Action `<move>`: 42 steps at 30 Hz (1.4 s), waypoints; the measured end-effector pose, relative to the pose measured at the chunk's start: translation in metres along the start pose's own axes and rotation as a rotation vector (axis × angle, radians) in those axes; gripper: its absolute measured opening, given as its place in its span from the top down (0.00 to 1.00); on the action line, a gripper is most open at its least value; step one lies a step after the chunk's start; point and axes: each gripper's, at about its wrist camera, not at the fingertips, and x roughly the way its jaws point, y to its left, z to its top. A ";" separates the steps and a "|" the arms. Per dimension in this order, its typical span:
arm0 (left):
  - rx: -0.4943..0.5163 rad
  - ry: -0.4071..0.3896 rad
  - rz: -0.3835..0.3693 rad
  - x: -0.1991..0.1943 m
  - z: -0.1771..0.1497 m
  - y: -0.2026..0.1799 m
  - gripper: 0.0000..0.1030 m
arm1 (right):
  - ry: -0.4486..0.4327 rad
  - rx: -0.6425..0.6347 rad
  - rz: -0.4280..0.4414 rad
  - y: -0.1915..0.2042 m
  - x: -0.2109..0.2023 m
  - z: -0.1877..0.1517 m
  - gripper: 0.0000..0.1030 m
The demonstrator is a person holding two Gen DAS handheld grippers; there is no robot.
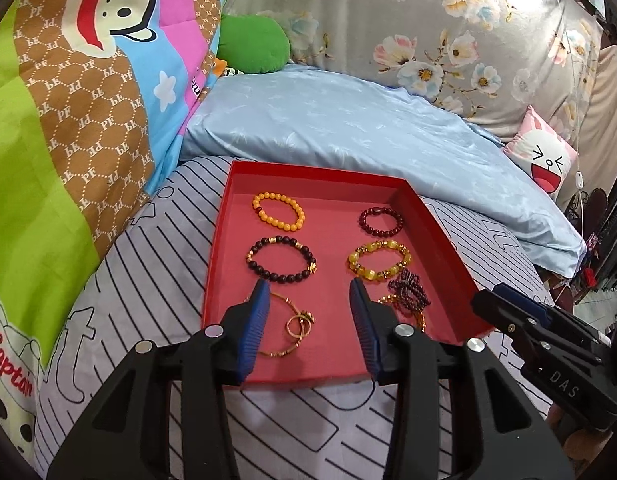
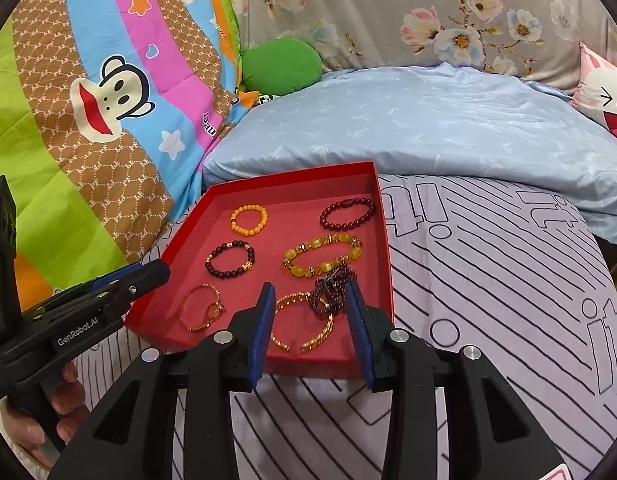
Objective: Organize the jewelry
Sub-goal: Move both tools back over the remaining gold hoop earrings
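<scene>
A bed is covered by a striped sheet (image 1: 156, 312) printed with black lines. A cartoon-print quilt (image 1: 80, 112) is piled at the left, a pale blue pillow (image 1: 348, 128) lies across the back, and a flowered grey cover (image 1: 408, 20) rises behind it. A green cushion (image 1: 252, 44) is tucked between quilt and pillow, and a small pink cushion (image 1: 544, 156) with a laughing face is seen at the right.

On the sheet, in front of the blue pillow, a shallow red tray (image 1: 436, 232) is set. All the jewelry is laid inside it. At the back left an orange bead bracelet (image 1: 278, 212) is placed, with a dark bead bracelet (image 1: 282, 259) with gold spacers just in front of it. At the back right a maroon bead bracelet (image 1: 380, 221) is found, and a yellow bead bracelet (image 1: 378, 261) lies before it. A tangled string of small dark red beads (image 2: 332, 290) rests against the yellow one and overlaps a gold bangle (image 2: 302, 326). At the front left a thin gold bangle (image 2: 200, 308) with small rings on it is seen.

The left gripper (image 1: 308, 320) is held over the tray's near edge, its jaws spread, with nothing pinched. The right gripper (image 2: 310, 320) is likewise held with jaws apart above the gold bangle and the bead string, neither being pressed by the pads. A hand (image 2: 48, 412) is wrapped around the left gripper's handle.
</scene>
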 end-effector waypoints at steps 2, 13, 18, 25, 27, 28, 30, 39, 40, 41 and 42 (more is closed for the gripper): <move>0.000 -0.001 0.000 -0.006 -0.004 0.000 0.62 | 0.000 0.001 -0.002 0.000 -0.005 -0.003 0.65; 0.004 0.008 -0.010 -0.030 -0.032 -0.004 0.62 | 0.009 0.016 -0.015 -0.001 -0.029 -0.030 0.65; -0.005 0.021 -0.013 -0.039 -0.047 -0.002 0.62 | 0.022 0.034 -0.020 -0.005 -0.039 -0.046 0.65; -0.015 0.050 -0.002 -0.046 -0.070 0.003 0.62 | 0.053 0.064 -0.020 -0.010 -0.050 -0.071 0.65; -0.015 0.058 0.008 -0.048 -0.080 0.005 0.62 | 0.065 0.064 -0.024 -0.010 -0.052 -0.080 0.65; -0.017 0.064 0.009 -0.049 -0.084 0.006 0.62 | 0.069 0.064 -0.024 -0.009 -0.053 -0.083 0.65; -0.021 0.075 0.012 -0.051 -0.091 0.007 0.62 | 0.081 0.069 -0.027 -0.010 -0.054 -0.091 0.65; 0.012 0.113 0.033 -0.051 -0.119 0.005 0.62 | 0.113 0.105 -0.048 -0.018 -0.063 -0.117 0.65; 0.011 0.117 0.030 -0.051 -0.120 0.005 0.62 | 0.115 0.107 -0.050 -0.019 -0.063 -0.119 0.65; 0.012 0.119 0.030 -0.050 -0.122 0.005 0.62 | 0.119 0.109 -0.051 -0.020 -0.063 -0.121 0.65; 0.013 0.122 0.031 -0.050 -0.123 0.004 0.62 | 0.123 0.111 -0.051 -0.021 -0.063 -0.123 0.65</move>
